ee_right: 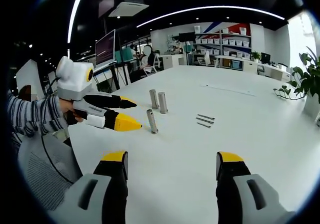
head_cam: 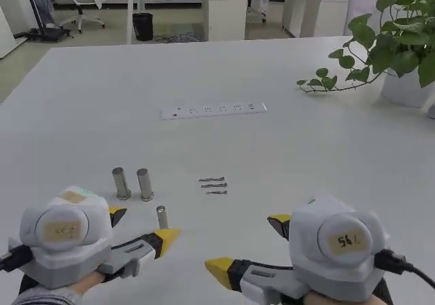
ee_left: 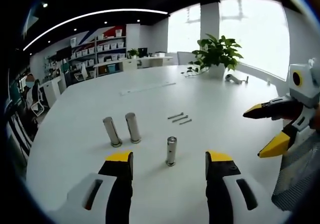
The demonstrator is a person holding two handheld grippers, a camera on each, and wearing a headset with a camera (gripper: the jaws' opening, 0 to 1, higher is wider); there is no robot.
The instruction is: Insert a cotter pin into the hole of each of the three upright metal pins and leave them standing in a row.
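Note:
Three upright metal pins stand on the white table: two side by side (head_cam: 121, 183) (head_cam: 145, 184) and a shorter-looking one (head_cam: 162, 217) nearer me. Three cotter pins (head_cam: 213, 185) lie in a small stack to their right. My left gripper (head_cam: 141, 226) is open, its yellow tips flanking the near pin (ee_left: 171, 150) with a gap on each side. My right gripper (head_cam: 248, 245) is open over bare table at the lower right, well short of the cotter pins (ee_right: 204, 120). In the right gripper view the left gripper (ee_right: 122, 113) sits beside the near pin (ee_right: 152, 121).
A white power strip (head_cam: 213, 110) lies across the table's middle. A potted plant (head_cam: 401, 40) stands at the far right edge. Desks, a chair and a bin stand beyond the table's far edge.

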